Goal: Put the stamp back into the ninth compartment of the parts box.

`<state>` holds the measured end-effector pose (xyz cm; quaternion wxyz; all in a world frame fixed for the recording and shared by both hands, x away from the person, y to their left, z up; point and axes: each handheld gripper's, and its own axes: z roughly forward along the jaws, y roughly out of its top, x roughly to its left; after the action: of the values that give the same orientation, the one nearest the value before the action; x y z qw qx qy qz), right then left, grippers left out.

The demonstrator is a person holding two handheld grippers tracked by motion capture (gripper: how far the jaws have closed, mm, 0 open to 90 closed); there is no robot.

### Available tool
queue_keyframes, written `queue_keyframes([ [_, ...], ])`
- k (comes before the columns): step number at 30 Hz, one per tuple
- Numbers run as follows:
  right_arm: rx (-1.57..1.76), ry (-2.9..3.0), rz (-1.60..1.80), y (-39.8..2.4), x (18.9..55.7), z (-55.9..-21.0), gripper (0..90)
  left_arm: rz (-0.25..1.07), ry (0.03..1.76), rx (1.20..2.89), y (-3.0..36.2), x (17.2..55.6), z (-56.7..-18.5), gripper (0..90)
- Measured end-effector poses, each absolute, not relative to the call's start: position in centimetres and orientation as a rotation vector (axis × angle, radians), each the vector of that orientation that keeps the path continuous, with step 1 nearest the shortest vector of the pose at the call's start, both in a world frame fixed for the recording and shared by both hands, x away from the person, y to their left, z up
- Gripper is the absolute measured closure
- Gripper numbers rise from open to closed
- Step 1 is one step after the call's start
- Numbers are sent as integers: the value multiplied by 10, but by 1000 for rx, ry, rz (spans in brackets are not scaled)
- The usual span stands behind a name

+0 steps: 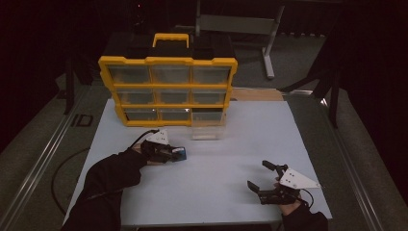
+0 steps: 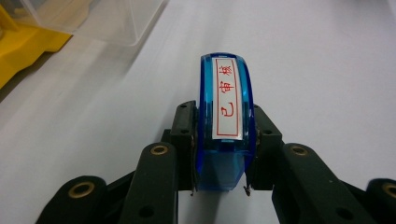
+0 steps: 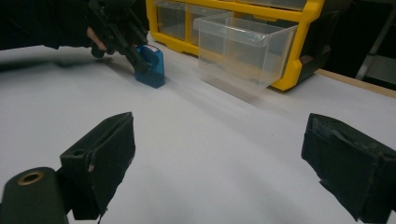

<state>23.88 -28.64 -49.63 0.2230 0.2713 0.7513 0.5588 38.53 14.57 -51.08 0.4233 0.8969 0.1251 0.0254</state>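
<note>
— Where was the stamp?

— On the worktop, just before the pulled-out drawer — left hand-held gripper pinching its flat sides. Light, rigid, slick plastic, likely. Right hand-held gripper stood spread, empty.

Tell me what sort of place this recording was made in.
Probably a lab or workshop set up for recording: a white table ringed by dark curtains, a metal rail along the floor, and a yellow parts organiser with one clear drawer pulled out. The left gripper holds a blue stamp.
</note>
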Motion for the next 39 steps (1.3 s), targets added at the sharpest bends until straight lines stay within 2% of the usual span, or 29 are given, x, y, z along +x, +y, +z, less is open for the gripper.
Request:
queue_keyframes([
  [25, 748, 2066, 1545, -287, 238, -495, 96, 19, 255, 2298, 129, 379, -455, 704],
  [39, 745, 2065, 1547, -287, 238, -494, 96, 51, 187, 2310, 107, 375, -413, 703],
])
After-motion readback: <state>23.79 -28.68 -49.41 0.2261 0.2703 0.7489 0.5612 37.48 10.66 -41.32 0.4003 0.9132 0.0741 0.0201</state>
